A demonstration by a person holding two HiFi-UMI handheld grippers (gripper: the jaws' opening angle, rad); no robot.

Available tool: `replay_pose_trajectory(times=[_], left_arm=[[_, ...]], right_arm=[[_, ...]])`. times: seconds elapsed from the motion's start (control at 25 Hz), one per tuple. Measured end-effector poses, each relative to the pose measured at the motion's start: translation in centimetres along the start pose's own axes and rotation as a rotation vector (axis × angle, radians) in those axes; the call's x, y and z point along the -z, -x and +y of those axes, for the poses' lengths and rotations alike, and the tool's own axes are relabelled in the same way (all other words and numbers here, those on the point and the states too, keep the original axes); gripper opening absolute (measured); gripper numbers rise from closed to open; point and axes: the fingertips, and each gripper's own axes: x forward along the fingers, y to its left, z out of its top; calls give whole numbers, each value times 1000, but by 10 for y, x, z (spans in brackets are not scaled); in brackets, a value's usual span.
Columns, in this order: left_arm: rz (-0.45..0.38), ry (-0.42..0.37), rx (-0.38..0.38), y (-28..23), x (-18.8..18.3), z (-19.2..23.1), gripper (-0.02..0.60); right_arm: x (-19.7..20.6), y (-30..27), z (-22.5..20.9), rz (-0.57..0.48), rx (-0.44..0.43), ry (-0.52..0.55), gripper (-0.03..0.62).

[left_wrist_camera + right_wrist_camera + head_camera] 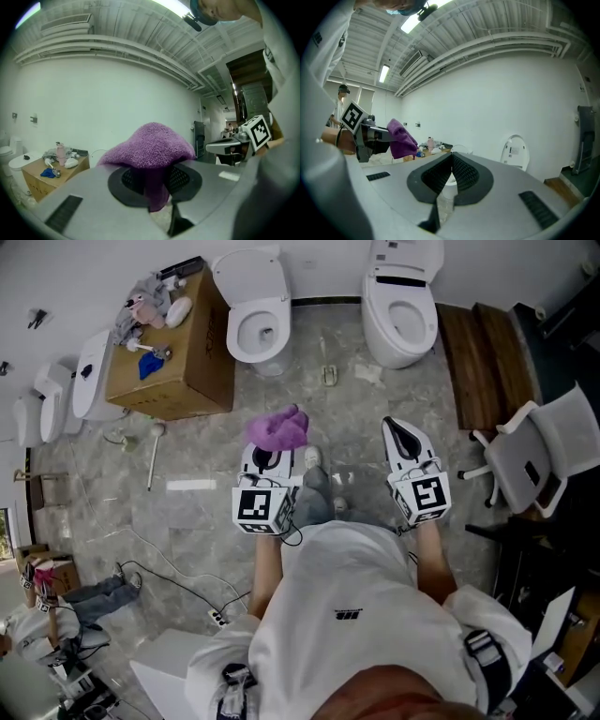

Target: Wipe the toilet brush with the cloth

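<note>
A purple cloth [277, 427] bunches over the tip of my left gripper [270, 451], whose jaws are shut on it; in the left gripper view the cloth [150, 145] drapes over the closed pads and a fold hangs between them. My right gripper [403, 435] is held level to the right of it, shut, with nothing between its jaws [451, 164]. A white toilet brush [153, 454] lies on the grey floor far to the left, below the cardboard box, away from both grippers. The right gripper view shows the cloth [401, 138] out to its left.
Two white toilets [255, 315] [403, 301] stand against the far wall. A cardboard box [173, 352] with small items is at the left, and more toilet parts [89, 376] beside it. A wooden bench [483, 362] and white chair [548, 451] are on the right. Cables [159, 573] trail over the floor.
</note>
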Motion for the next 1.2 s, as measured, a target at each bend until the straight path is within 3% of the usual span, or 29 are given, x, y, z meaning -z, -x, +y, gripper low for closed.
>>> replay_pose_trajectory(times=[0.4, 0.84, 1.2], left_arm=[[10, 0, 53, -89, 3, 64, 72], [51, 16, 125, -191, 18, 146, 72], [113, 55, 202, -269, 51, 188, 72]], right_arm=[[-2, -97, -30, -26, -18, -37, -5], [4, -216, -61, 33, 29, -15, -3], [38, -291, -79, 111, 39, 3, 37]])
